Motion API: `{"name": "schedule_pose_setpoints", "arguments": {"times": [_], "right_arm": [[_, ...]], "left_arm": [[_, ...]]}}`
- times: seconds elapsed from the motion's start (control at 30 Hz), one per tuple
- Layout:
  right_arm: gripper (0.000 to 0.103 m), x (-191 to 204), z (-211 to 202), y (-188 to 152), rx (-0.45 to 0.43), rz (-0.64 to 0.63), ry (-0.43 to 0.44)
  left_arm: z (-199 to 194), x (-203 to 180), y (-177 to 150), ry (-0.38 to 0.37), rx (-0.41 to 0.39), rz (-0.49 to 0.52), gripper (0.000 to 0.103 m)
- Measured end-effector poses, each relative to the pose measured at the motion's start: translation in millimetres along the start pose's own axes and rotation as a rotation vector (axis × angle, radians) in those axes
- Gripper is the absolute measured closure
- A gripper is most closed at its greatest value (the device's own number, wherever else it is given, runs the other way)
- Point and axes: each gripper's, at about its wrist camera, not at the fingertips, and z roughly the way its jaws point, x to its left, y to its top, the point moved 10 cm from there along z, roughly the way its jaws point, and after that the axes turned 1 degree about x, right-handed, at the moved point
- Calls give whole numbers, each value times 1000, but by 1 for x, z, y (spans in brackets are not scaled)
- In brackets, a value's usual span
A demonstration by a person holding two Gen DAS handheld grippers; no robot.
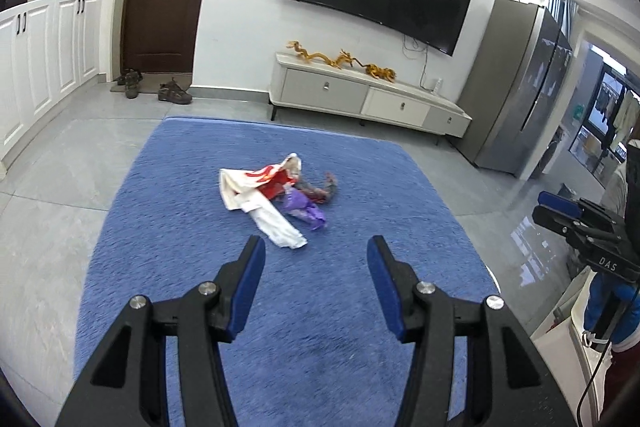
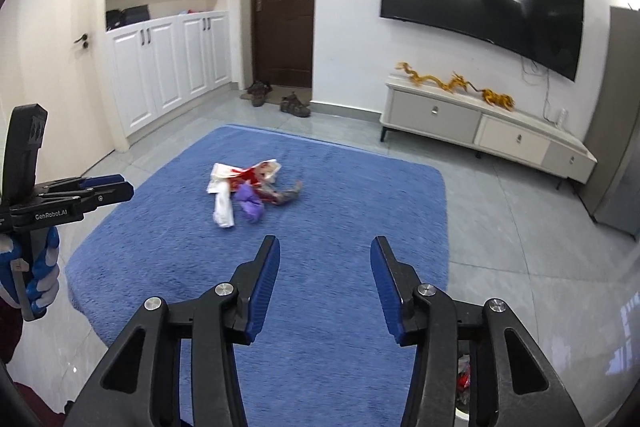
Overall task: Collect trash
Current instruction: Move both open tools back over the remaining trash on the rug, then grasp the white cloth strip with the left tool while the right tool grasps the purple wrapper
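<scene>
Both grippers sit nearest my cameras: left gripper (image 1: 316, 247) and right gripper (image 2: 324, 249), fingers apart, nothing between them. Below, I see the blue rug (image 1: 360, 187). Trash pile (image 1: 276, 195) lies mid-rug, well ahead of both: white-red wrapper (image 2: 240, 177), purple scrap (image 2: 249, 203).
</scene>
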Motion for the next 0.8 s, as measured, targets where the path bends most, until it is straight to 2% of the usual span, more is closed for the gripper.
{"name": "schedule_pose_setpoints", "arguments": {"times": [0.13, 0.2, 0.33, 0.5, 0.8], "right_arm": [[56, 26, 4, 7, 7, -32, 22], [55, 39, 9, 10, 15, -51, 35], [55, 62, 27, 15, 37, -80, 55], [55, 79, 68, 12, 94, -90, 87], [55, 94, 149, -4, 203, -66, 140]], "left_arm": [[-7, 11, -3, 3, -9, -13, 50], [-5, 20, -4, 4, -6, -26, 42], [7, 33, -10, 1, 13, -56, 41], [35, 48, -21, 0, 60, -83, 41], [109, 62, -27, -4, 155, -113, 41]]}}
